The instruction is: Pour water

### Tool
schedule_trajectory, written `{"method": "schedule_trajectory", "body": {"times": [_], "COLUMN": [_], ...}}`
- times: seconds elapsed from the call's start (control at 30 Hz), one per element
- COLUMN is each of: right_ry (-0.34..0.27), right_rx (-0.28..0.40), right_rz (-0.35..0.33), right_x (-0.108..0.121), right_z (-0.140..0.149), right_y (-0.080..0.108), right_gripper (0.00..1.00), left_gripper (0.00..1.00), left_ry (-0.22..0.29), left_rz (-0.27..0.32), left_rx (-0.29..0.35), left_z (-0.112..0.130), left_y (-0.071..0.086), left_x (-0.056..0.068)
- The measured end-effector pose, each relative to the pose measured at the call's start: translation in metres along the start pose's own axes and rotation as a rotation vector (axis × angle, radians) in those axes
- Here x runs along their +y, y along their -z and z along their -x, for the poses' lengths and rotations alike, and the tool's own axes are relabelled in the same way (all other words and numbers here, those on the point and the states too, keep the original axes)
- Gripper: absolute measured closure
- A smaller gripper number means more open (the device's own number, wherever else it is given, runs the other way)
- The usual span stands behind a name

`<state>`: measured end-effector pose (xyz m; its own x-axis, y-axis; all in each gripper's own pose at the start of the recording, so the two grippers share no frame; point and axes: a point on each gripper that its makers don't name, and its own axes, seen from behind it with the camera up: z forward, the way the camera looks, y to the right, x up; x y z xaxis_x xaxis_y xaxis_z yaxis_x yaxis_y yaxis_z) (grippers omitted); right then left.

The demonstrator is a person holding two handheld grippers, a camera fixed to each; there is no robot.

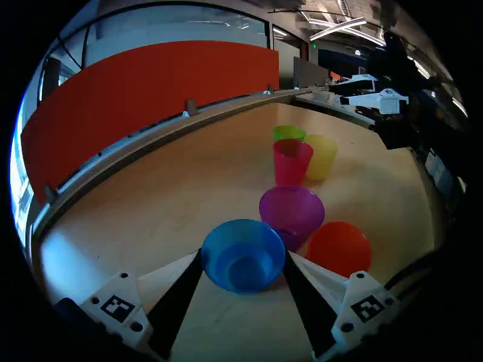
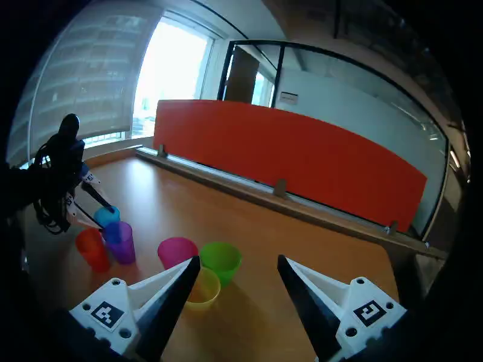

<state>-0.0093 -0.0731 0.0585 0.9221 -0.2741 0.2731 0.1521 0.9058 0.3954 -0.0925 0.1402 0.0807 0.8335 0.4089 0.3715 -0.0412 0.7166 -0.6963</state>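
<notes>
Firmly in left gripper (image 1: 241, 253), blue cup (image 1: 243, 268); right gripper (image 2: 236, 257) wide agape.

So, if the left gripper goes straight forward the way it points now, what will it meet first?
Probably the purple cup, which stands just beyond the blue cup that the left gripper holds between its jaws. Depth is unclear, so the blue cup might pass over its rim.

The left gripper (image 1: 243, 253) clasps a blue cup (image 1: 243, 262), with a purple cup (image 1: 292, 211) and an orange cup (image 1: 339, 246) just behind.
</notes>
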Motion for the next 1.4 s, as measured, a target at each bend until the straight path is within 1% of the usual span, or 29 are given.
{"method": "schedule_trajectory", "body": {"times": [0.17, 0.47, 0.7, 0.83, 1.0, 1.27, 1.4], "right_ry": [-0.004, -0.013, -0.022, -0.023, -0.022, -0.029, -0.025], "right_rx": [0.003, 0.009, 0.015, 0.019, 0.024, 0.031, 0.030], "right_rz": [-0.001, 0.002, 0.000, -0.001, 0.000, -0.004, -0.005], "right_x": [-0.001, -0.001, -0.003, -0.004, -0.005, -0.006, -0.006], "right_z": [0.000, 0.000, -0.001, -0.001, -0.001, -0.002, -0.001], "right_y": [-0.001, 0.000, -0.001, -0.001, -0.002, -0.005, -0.007], "right_gripper": [0.00, 0.00, 0.01, 0.00, 0.00, 0.00, 0.00], "left_gripper": [0.11, 0.12, 0.12, 0.12, 0.12, 0.12, 0.12], "left_ry": [-0.004, 0.012, 0.025, 0.031, 0.033, 0.031, 0.037], "left_rz": [-0.006, -0.019, -0.035, -0.050, -0.072, -0.116, -0.125], "left_rx": [0.002, 0.024, 0.067, 0.097, 0.141, 0.214, 0.239], "left_z": [0.000, -0.002, -0.011, -0.018, -0.028, -0.043, -0.046], "left_y": [0.000, 0.001, 0.007, 0.014, 0.027, 0.051, 0.060], "left_x": [0.001, -0.001, -0.002, -0.004, -0.005, -0.004, -0.002]}}
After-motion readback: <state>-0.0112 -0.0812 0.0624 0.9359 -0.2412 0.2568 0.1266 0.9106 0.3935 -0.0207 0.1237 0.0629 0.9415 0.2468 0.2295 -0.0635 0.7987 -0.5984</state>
